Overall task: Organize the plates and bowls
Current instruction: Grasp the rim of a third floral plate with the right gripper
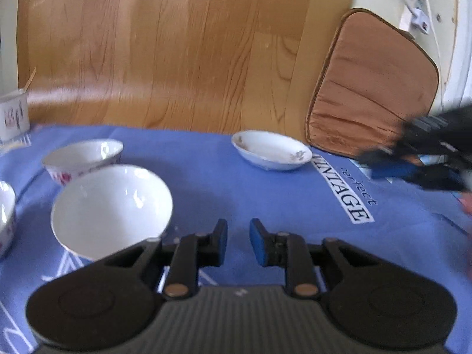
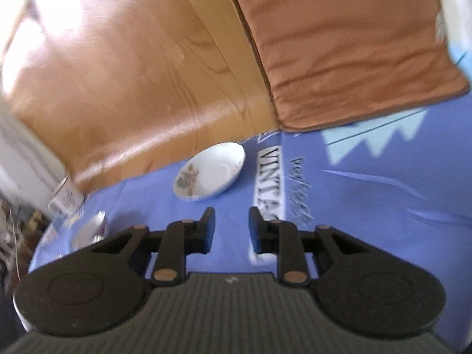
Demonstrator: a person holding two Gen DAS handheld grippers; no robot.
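Note:
A plain white bowl (image 1: 110,209) sits on the blue cloth, just left of my left gripper (image 1: 238,236), which is open and empty. Behind it stands a floral bowl (image 1: 84,159), and another bowl (image 1: 6,218) is cut off at the left edge. A shallow floral plate (image 1: 271,150) lies near the cloth's far edge; it also shows in the right wrist view (image 2: 211,171), just ahead of my right gripper (image 2: 231,225), open and empty. The right gripper appears blurred at the right of the left wrist view (image 1: 419,165). Bowls (image 2: 88,230) show at that view's left.
The blue cloth (image 1: 206,171) with a "VINTAGE" print covers the table. A brown cushion (image 1: 374,88) lies past the far right edge over the wooden floor (image 1: 147,44). A small white box (image 1: 13,116) stands at the far left corner.

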